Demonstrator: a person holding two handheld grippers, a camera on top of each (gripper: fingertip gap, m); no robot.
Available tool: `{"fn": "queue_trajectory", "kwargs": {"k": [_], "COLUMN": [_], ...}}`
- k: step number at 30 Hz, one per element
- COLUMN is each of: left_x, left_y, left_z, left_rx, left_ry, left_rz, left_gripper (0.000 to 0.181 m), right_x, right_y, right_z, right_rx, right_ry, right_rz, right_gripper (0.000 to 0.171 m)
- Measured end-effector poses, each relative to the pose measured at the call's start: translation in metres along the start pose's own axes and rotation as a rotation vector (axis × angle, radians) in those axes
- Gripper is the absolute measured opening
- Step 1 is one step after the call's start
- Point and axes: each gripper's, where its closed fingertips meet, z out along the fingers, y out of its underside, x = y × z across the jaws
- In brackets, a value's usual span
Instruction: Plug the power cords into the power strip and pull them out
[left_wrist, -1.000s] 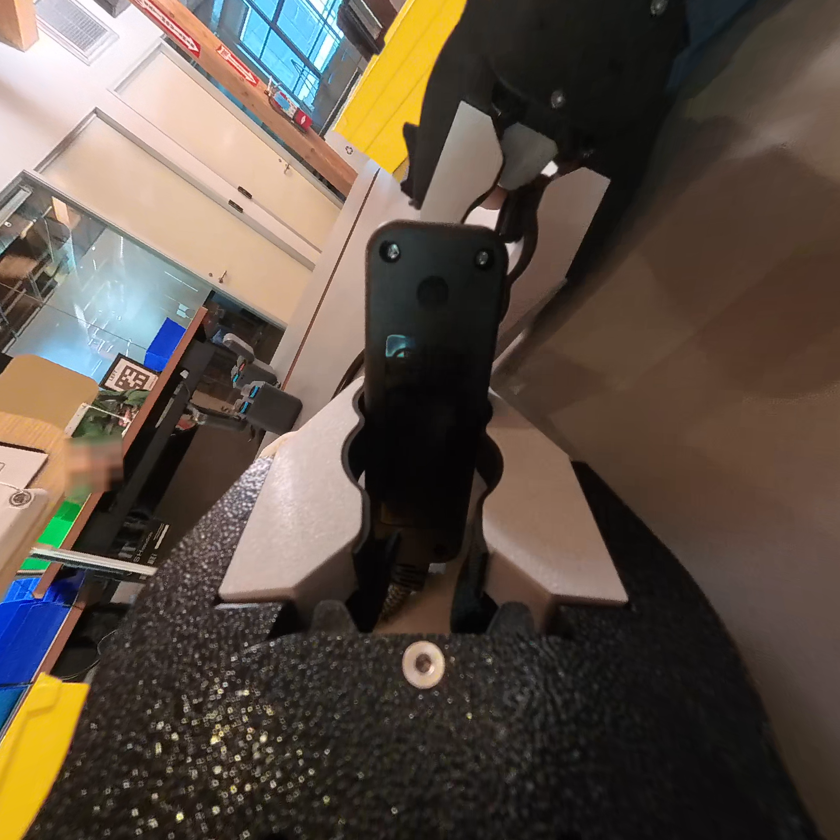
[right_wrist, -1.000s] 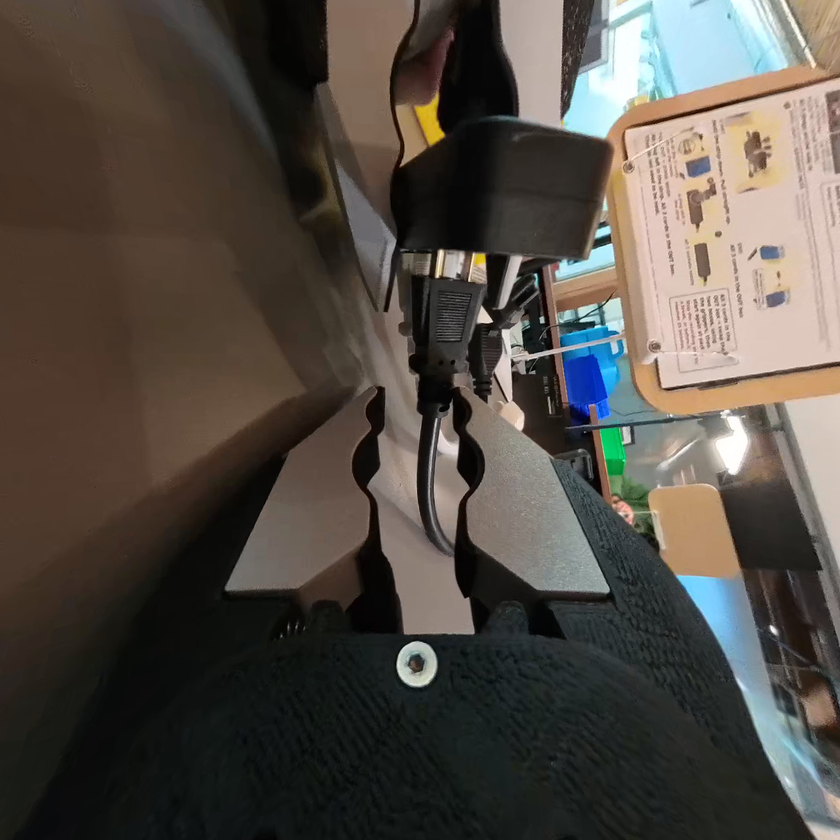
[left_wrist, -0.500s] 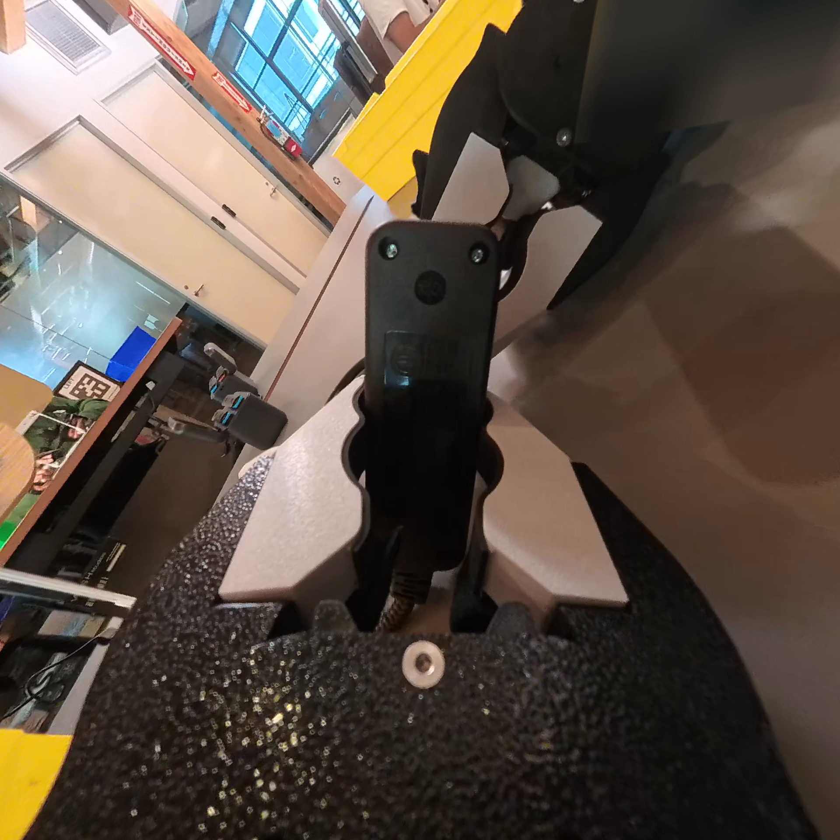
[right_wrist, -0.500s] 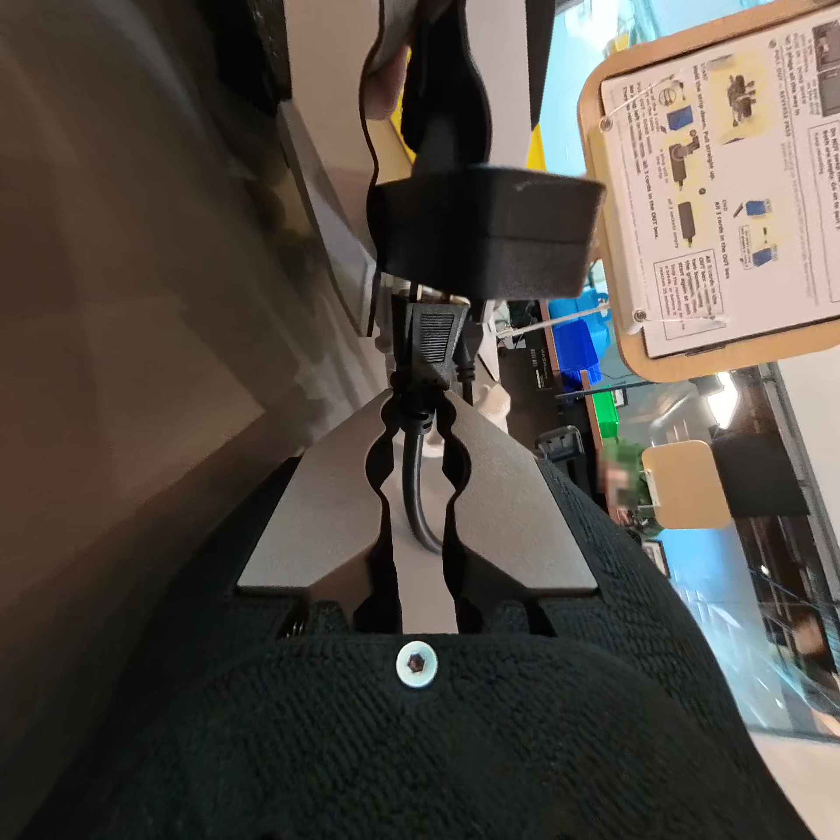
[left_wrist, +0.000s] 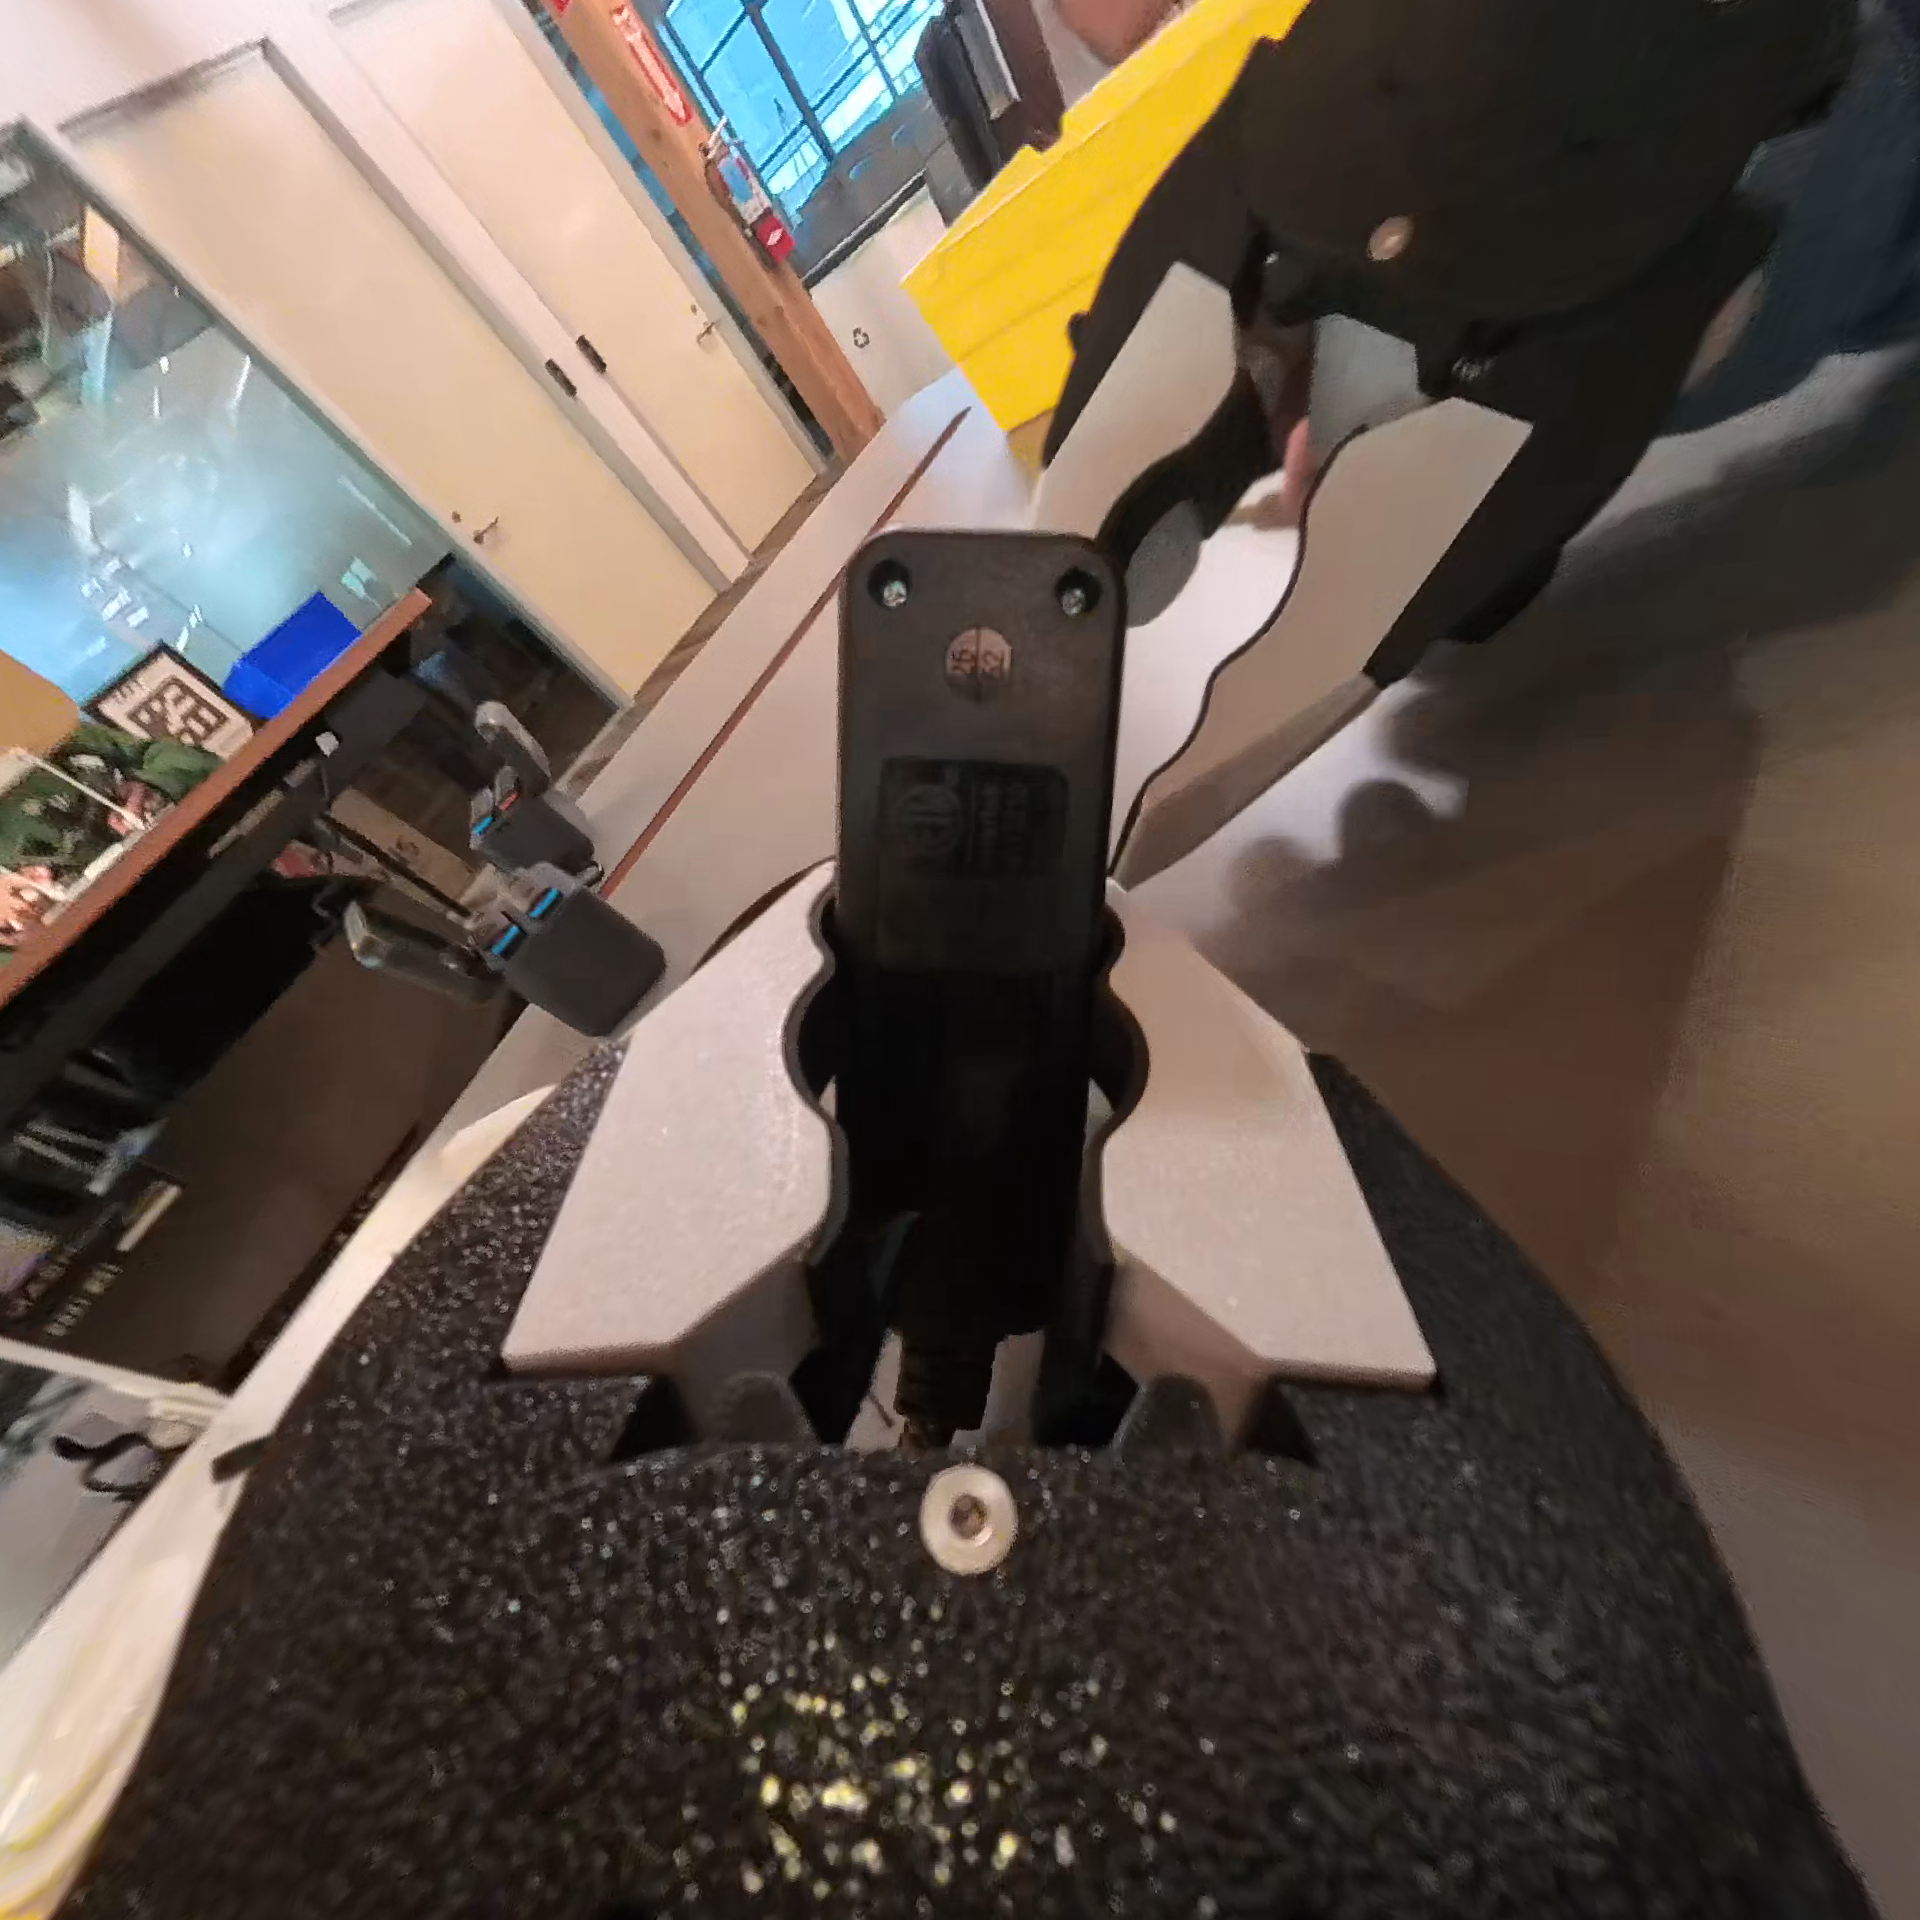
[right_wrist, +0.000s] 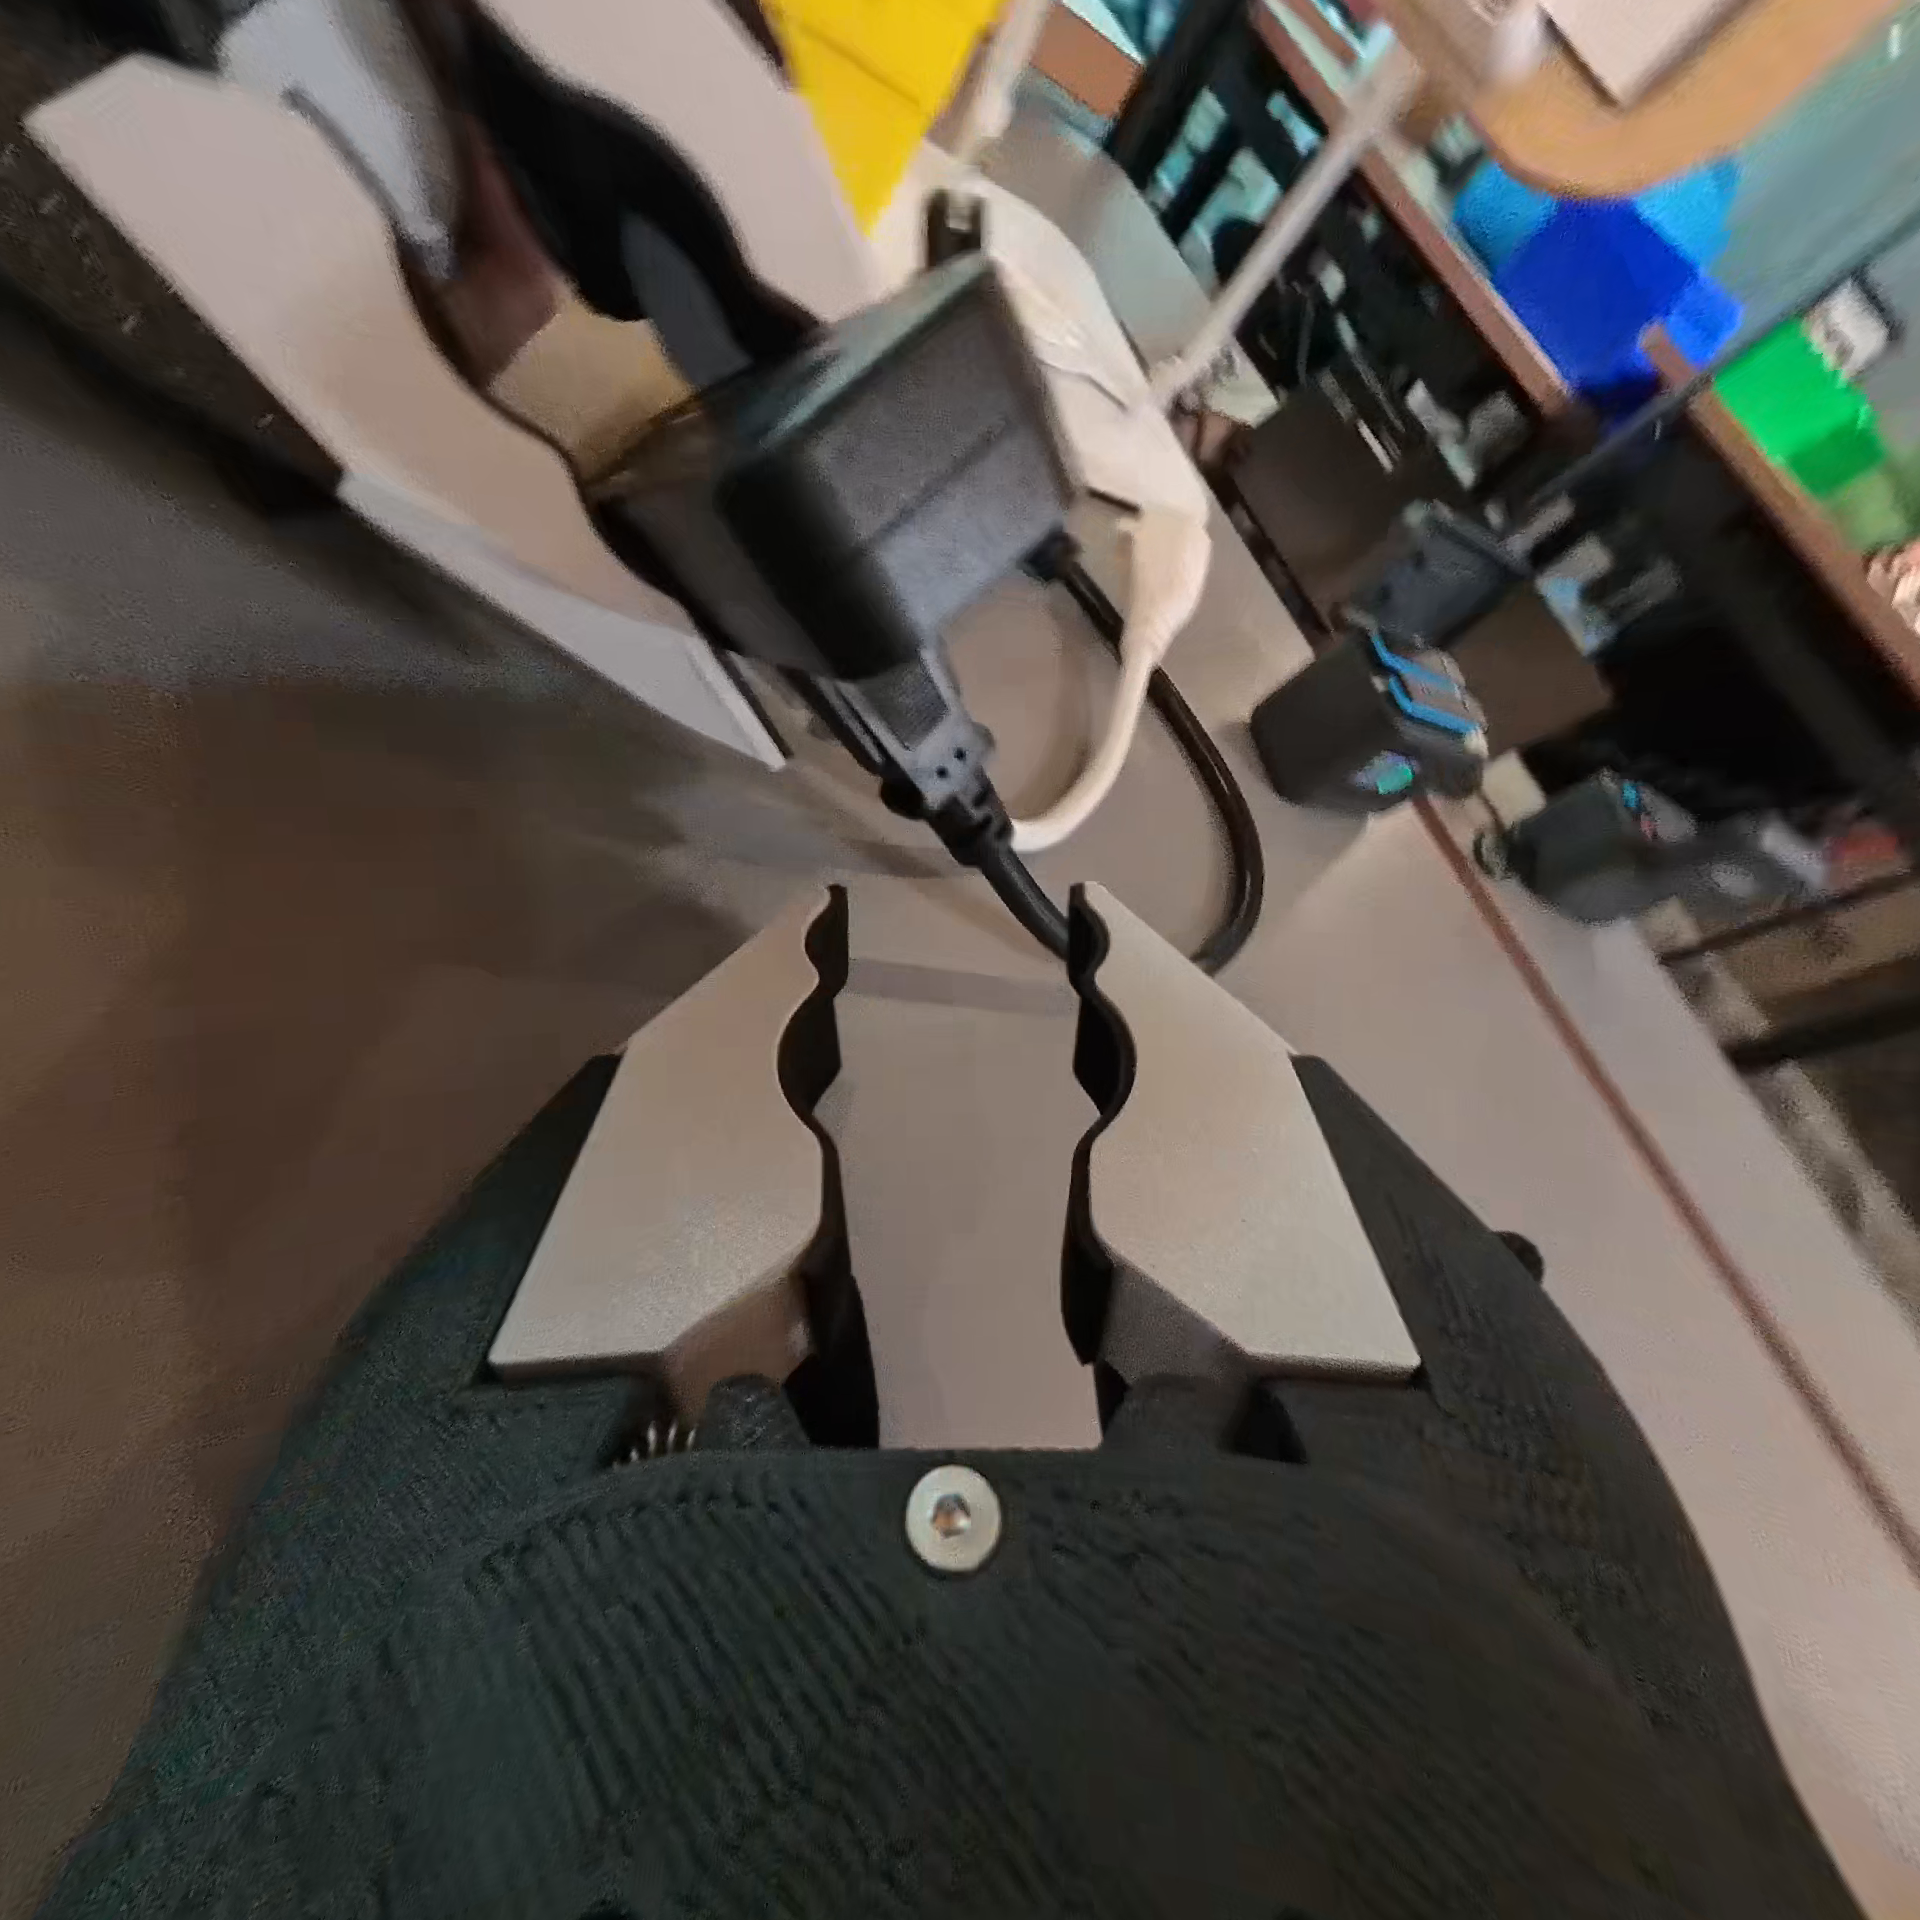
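My left gripper (left_wrist: 971, 894) is shut on a black power strip (left_wrist: 977, 727), whose back faces the camera, and holds it above the table. In the right wrist view the strip's end (right_wrist: 894, 488) shows with a black plug (right_wrist: 935, 748) sitting against its face. That plug's black cord (right_wrist: 1029, 894) runs down past my right fingertip. My right gripper (right_wrist: 956, 935) is open and empty, a short way back from the plug. It also shows far off in the left wrist view (left_wrist: 1226, 561), open. A white cord (right_wrist: 1122, 707) loops behind the strip.
The grey table (right_wrist: 312, 935) lies under both grippers. A yellow bin (left_wrist: 1070, 229) stands at the back. Black camera devices (right_wrist: 1371, 727) sit at the table's edge. Beyond them are shelves with blue bins (right_wrist: 1590, 270) and green bins.
My right gripper has opened and drawn back from the plug and cord that it was closing around. Both views have swung round. My left gripper still holds the strip.
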Motion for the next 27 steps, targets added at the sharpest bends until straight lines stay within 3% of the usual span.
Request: {"fn": "queue_trajectory", "kwargs": {"k": [6, 10, 16, 20, 23, 27], "left_x": [-0.004, 0.003, -0.001, -0.002, -0.001, -0.001], "left_y": [-0.002, 0.000, -0.011, -0.020, -0.028, -0.041], "left_z": [0.017, 0.014, -0.015, -0.033, -0.040, -0.050], "left_rx": [-0.087, -0.154, 0.030, 0.141, 0.207, 0.305], "left_ry": [-0.029, -0.002, 0.133, 0.247, 0.310, 0.424], "left_rz": [-0.115, -0.089, -0.217, -0.282, -0.344, -0.473], "left_gripper": [0.043, 0.044, 0.044, 0.044, 0.044, 0.043], "right_x": [0.029, 0.032, 0.001, -0.020, -0.031, -0.035], "right_y": [0.002, -0.003, -0.033, -0.040, -0.049, -0.069], "right_z": [-0.015, -0.020, -0.024, -0.013, -0.005, -0.007], "right_rx": [-0.047, -0.017, 0.166, 0.239, 0.261, 0.333], "right_ry": [0.014, -0.015, -0.197, -0.132, -0.067, -0.032], "right_rz": [0.418, 0.496, 0.304, 0.109, -0.040, -0.050], "right_gripper": [0.062, 0.068, 0.071, 0.045, 0.043, 0.042]}}
